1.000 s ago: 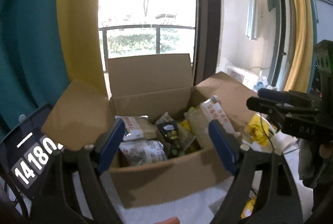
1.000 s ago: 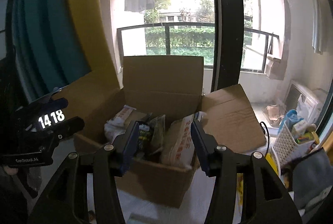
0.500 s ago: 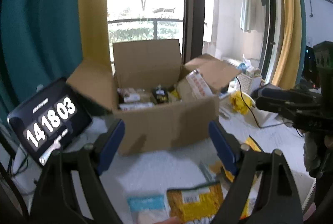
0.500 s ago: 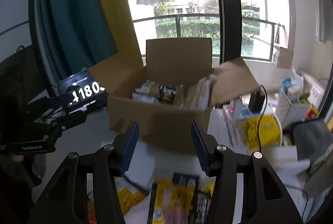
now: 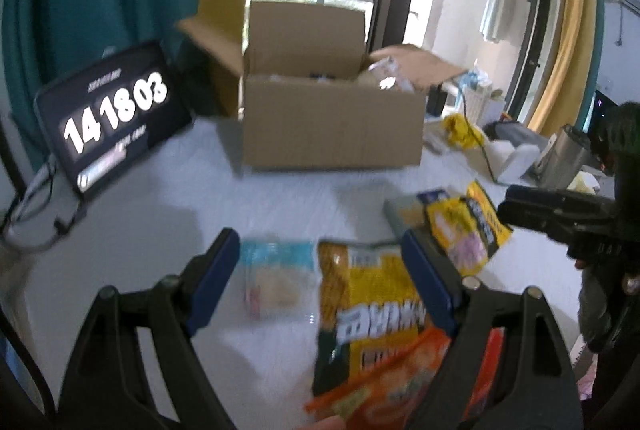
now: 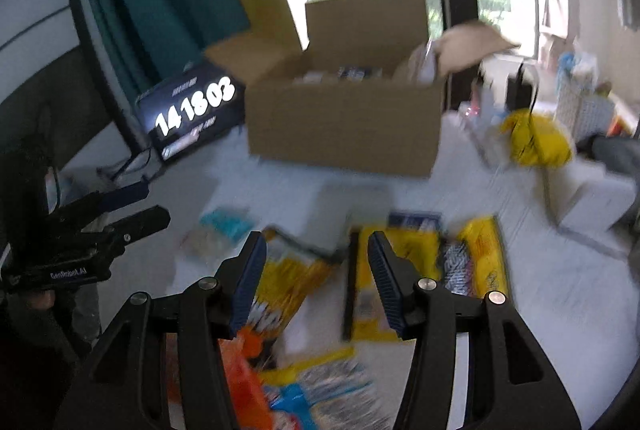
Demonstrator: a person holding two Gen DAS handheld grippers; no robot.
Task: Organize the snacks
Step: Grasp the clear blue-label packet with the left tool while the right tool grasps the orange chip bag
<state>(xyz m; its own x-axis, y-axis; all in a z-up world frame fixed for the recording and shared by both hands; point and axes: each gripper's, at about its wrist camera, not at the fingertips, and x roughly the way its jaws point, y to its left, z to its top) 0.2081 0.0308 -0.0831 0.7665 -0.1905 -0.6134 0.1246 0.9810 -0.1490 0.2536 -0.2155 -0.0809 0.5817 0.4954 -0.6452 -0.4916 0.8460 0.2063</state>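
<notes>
A: Quick one. What changed? A second ago both wrist views looked down into the cardboard box at the packets inside. Now we've pulled back and dropped; the box sits further off and the loose snacks on the white table fill the foreground.

B: So we read it as a drop done, or a check of the box, and now we're going for the next packet. Plenty is left on the table, so the task looks well short of finished.

A: Tongs? Our left gripper is spread wide, nothing between the blue pads. Our right gripper is spread too, narrower, also empty.

B: Targets. In the left view the pale blue packet lies between the jaws but below them, on the table, not touched. The yellow snack bag runs under the right-hand finger, with an orange packet overlapping its near end.

A: In the right view the same yellow bag lies under the left-hand finger, and a yellow flat pack under the right-hand one. There's motion blur, so we can't read labels.

B: The clock tablet stands left of the box.
</notes>
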